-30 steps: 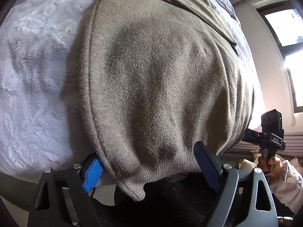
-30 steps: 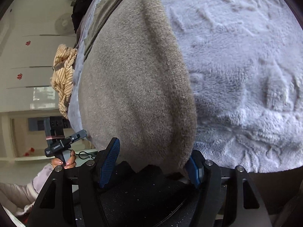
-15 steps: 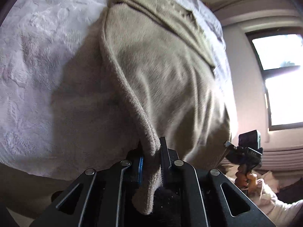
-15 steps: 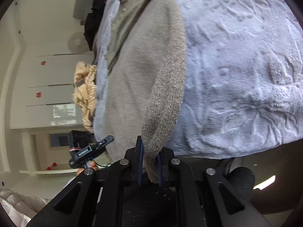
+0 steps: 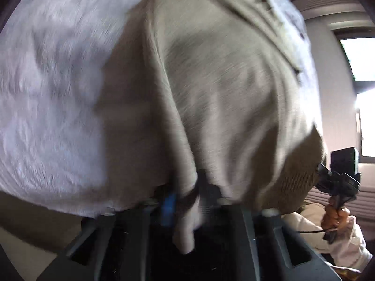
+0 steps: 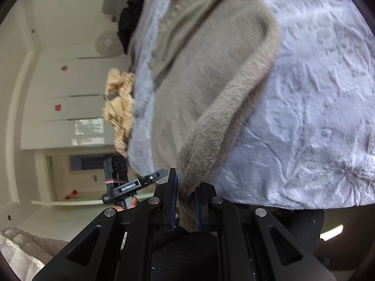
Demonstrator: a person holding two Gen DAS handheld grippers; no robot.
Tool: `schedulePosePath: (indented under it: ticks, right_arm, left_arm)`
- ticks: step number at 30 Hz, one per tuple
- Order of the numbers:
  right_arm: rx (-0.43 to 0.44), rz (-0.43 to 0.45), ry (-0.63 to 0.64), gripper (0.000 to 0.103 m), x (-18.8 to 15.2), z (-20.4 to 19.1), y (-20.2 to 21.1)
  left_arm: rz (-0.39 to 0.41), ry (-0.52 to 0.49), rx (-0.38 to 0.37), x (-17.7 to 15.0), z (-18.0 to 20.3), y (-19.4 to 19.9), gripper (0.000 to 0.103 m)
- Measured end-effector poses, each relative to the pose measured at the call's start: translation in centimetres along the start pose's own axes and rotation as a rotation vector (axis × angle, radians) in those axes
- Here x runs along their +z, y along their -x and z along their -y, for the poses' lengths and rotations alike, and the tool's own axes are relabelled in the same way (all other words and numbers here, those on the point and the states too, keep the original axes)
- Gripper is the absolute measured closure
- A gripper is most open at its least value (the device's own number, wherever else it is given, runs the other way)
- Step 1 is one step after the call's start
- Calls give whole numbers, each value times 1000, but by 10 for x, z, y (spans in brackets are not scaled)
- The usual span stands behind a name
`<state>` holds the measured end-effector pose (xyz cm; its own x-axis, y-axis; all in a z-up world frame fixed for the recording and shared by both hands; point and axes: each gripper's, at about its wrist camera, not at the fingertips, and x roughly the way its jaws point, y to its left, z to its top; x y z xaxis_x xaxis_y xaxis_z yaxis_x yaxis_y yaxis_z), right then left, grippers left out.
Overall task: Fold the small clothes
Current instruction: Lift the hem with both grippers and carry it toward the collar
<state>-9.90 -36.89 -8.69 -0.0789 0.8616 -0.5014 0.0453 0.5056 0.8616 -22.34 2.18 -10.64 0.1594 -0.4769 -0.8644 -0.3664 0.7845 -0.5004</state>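
The bed (image 6: pixel 316 117), covered in a pale fleecy blanket, is carrying everything — it is serving as the folding surface, so the grey-brown knitted sweater (image 5: pixel 222 82) is lying spread across it, running from six o'clock up toward twelve in both wrist views. At about nine o'clock in the right wrist view a tan striped garment (image 6: pixel 119 107) is hanging off the bed's edge (probably waiting its turn).

The sweater's near hem is being taken at two points so the bottom can, I judge, be lifted and carried over the body as one straight fold. The left claw (image 5: pixel 185 201) is sitting around a bunched corner of the hem; blur is hiding whether its pads are pressing, though the jaws have just been opening again. The right claw (image 6: pixel 186 201) is nearly closed, pinching the ribbed hem corner, which is rising off the blanket.

A second ago both claws were gaping wide either side of the flat hem — now each has gathered cloth between its jaws, and the right-hand edge is standing up in a ridge.
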Motion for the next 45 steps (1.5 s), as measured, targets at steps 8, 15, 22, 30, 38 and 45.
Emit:
schedulePosePath:
  ticks: [8,15,22,30,38,45]
  right_arm:
    - [-146,-48,-91,43,3,45,-9]
    - [-99,-19,-120,89,-1,60,-3]
    - [133,55,-49,90,14,9,17]
    - [285,135,59,90,78,-55,34]
    - [384,228,88,90,171,-88,45]
    - [351,223,12,90,266,-66,25]
  left_arm:
    - [-14,-57,25,2,10,-10,40]
    - [-2,-63,-63,0,8,-4,89]
    - [130,42,-301,13,9,47,91]
    - [293,73,-429,77,33,91,91]
    - [422,92,-457,176,45,107,91]
    - [453,140,-371,260,38,71,91]
